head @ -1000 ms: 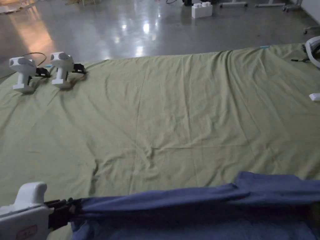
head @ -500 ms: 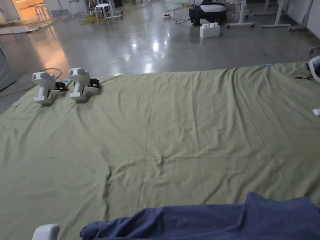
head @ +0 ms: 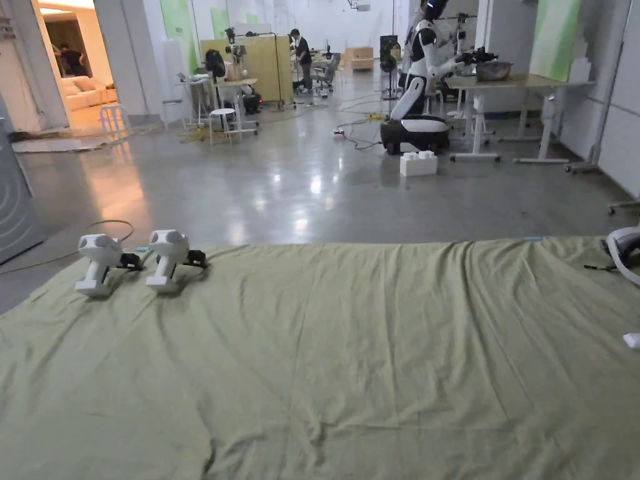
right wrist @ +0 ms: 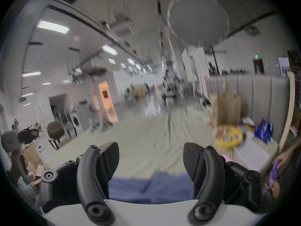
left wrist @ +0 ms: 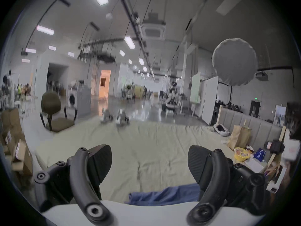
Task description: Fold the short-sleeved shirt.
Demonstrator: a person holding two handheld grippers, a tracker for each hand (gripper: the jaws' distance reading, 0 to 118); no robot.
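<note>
The left gripper (left wrist: 149, 162) and the right gripper (right wrist: 150, 160) both have their jaws wide apart, holding nothing. The blue shirt (left wrist: 164, 195) lies on the green sheet (head: 375, 350), just below each gripper. The folding seems not yet begun; next, the 2 grippers must come down and take the shirt's edge.

All views forward over shared green sheet (head: 350, 350)
</note>
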